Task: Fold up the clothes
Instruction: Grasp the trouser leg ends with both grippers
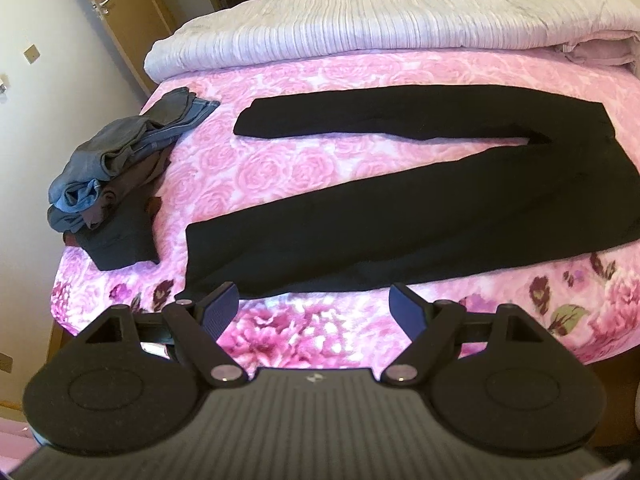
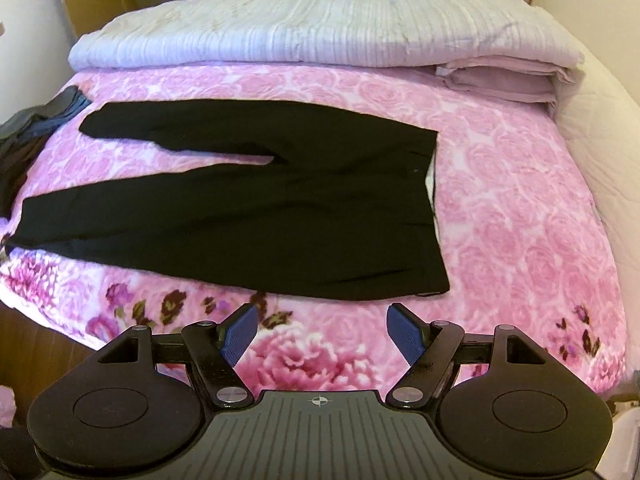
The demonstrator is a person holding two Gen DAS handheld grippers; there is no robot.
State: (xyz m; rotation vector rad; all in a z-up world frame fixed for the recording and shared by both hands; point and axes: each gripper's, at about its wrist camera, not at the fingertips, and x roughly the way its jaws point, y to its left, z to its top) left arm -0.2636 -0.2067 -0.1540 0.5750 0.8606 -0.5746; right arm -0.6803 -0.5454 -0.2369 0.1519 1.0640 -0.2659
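Note:
Black trousers [image 1: 400, 208] [image 2: 248, 216] lie flat on a pink floral bedspread [image 1: 304, 152] [image 2: 512, 184], legs spread in a V toward the left, waistband on the right. My left gripper [image 1: 314, 296] hangs open above the bed's near edge, just short of the hem of the nearer leg, with nothing between its blue pads. In the right wrist view my right gripper [image 2: 322, 320] is open too, empty, hovering short of the near waistband corner. Neither gripper touches the cloth.
A heap of grey and blue garments [image 1: 120, 160] [image 2: 28, 128] sits at the bed's left edge. A folded white quilt [image 1: 360, 28] [image 2: 320, 28] lies along the far side, with pink folded bedding [image 2: 500, 80] under it. A wooden door [image 1: 116, 12] stands far left.

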